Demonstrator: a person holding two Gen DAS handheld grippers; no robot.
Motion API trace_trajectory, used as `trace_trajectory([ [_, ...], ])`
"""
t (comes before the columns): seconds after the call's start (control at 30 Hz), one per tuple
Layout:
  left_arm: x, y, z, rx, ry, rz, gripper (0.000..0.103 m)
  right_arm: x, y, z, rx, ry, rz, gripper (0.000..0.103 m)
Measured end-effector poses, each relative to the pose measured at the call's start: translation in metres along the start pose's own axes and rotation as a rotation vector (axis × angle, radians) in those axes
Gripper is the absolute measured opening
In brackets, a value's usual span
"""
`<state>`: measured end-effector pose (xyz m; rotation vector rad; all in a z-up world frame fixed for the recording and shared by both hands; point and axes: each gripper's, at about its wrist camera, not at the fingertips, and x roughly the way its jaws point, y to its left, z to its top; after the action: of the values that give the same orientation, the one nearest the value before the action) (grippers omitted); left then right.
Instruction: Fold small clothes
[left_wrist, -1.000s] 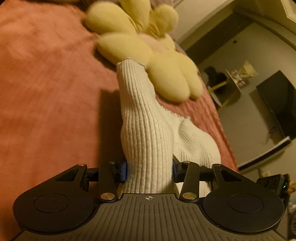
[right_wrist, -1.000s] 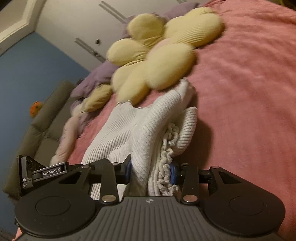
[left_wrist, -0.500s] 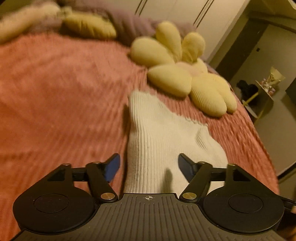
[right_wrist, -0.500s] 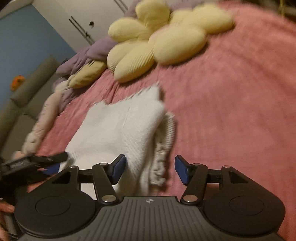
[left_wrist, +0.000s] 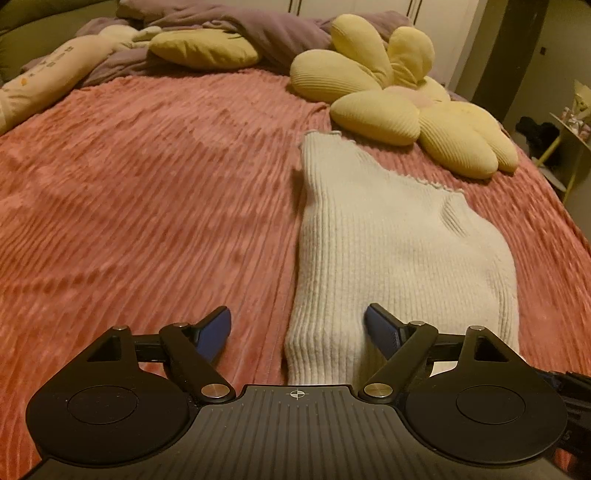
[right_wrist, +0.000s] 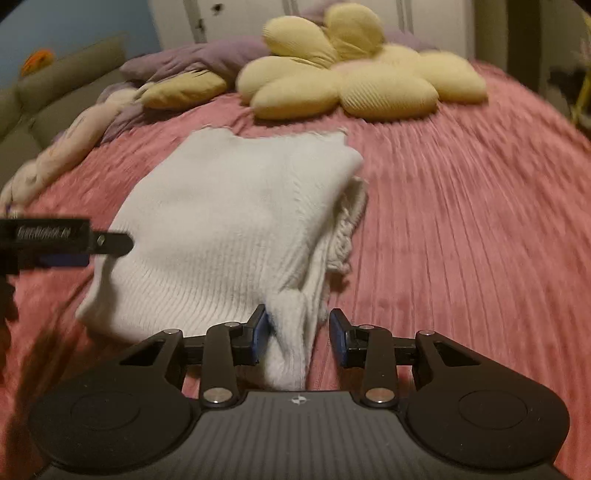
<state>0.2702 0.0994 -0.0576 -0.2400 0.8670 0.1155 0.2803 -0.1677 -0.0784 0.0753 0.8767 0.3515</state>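
A cream ribbed knit sweater (left_wrist: 388, 240) lies folded and flat on the pink bedspread (left_wrist: 147, 192). My left gripper (left_wrist: 295, 314) hovers at its near left corner. Its jaws are opening and stand wide, with the corner between them and neither pad pressing on it. In the right wrist view the sweater (right_wrist: 236, 206) shows a fringed layer under its right edge. My right gripper (right_wrist: 297, 325) is at the near right fold with its jaws closing. The left pad touches the fabric and a gap remains at the right pad. The left gripper (right_wrist: 74, 240) shows at that view's left edge.
A yellow flower-shaped cushion (left_wrist: 399, 107) (right_wrist: 354, 77) lies just beyond the sweater. Behind it are a purple duvet (left_wrist: 258, 33), a yellow pillow (left_wrist: 203, 48) and a long cream bolster (left_wrist: 48, 74). Wide bedspread lies to the left. A small side table (left_wrist: 569, 129) stands off the bed's right edge.
Both grippers let go of the sweater, which dropped from raised to flat on the bed. Both drew back toward its near edge. The right jaws opened, then narrowed again.
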Motion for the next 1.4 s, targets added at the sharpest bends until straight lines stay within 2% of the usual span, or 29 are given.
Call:
trace_trajectory([
  [0.1, -0.014, 0.0, 0.004, -0.015, -0.028, -0.016, 0.083, -0.009, 0.006, 0.011, -0.008, 0.011, -0.017, 0.034],
  [0.23, -0.015, -0.006, 0.02, -0.003, -0.071, 0.012, 0.083, -0.021, 0.018, 0.032, -0.028, -0.094, -0.058, 0.034],
  [0.43, 0.019, -0.016, 0.036, 0.041, -0.083, 0.039, 0.085, 0.014, 0.041, 0.052, -0.097, -0.136, -0.161, 0.034],
  [0.57, 0.041, -0.025, 0.033, 0.112, -0.096, 0.063, 0.096, 0.036, 0.039, 0.053, -0.113, -0.154, -0.213, 0.035],
  [0.63, 0.051, -0.025, 0.027, 0.135, -0.111, 0.064, 0.099, 0.045, 0.037, 0.049, -0.123, -0.154, -0.227, 0.039],
  [0.73, 0.055, -0.013, 0.03, 0.06, -0.086, 0.023, 0.102, 0.054, 0.029, 0.043, -0.149, -0.153, -0.231, 0.048],
  [0.8, 0.05, -0.01, 0.038, 0.012, -0.094, 0.023, 0.101, 0.05, 0.025, 0.05, -0.126, -0.135, -0.212, 0.049],
  [0.87, 0.049, -0.014, 0.046, 0.01, -0.114, 0.036, 0.1, 0.041, 0.024, 0.061, -0.085, -0.169, -0.197, 0.048],
  [0.93, 0.057, -0.021, 0.052, 0.04, -0.099, 0.061, 0.1, 0.039, 0.028, 0.07, -0.081, -0.22, -0.217, 0.048],
  [1.03, 0.072, -0.027, 0.051, 0.092, -0.071, 0.092, 0.101, 0.056, 0.033, 0.075, -0.133, -0.194, -0.255, 0.048],
  [1.2, 0.085, -0.02, 0.048, 0.024, -0.046, 0.089, 0.103, 0.079, 0.025, 0.068, -0.168, -0.171, -0.303, 0.049],
  [1.4, 0.076, -0.024, 0.05, 0.061, -0.038, 0.118, 0.103, 0.08, 0.037, 0.069, -0.268, -0.146, -0.338, 0.051],
])
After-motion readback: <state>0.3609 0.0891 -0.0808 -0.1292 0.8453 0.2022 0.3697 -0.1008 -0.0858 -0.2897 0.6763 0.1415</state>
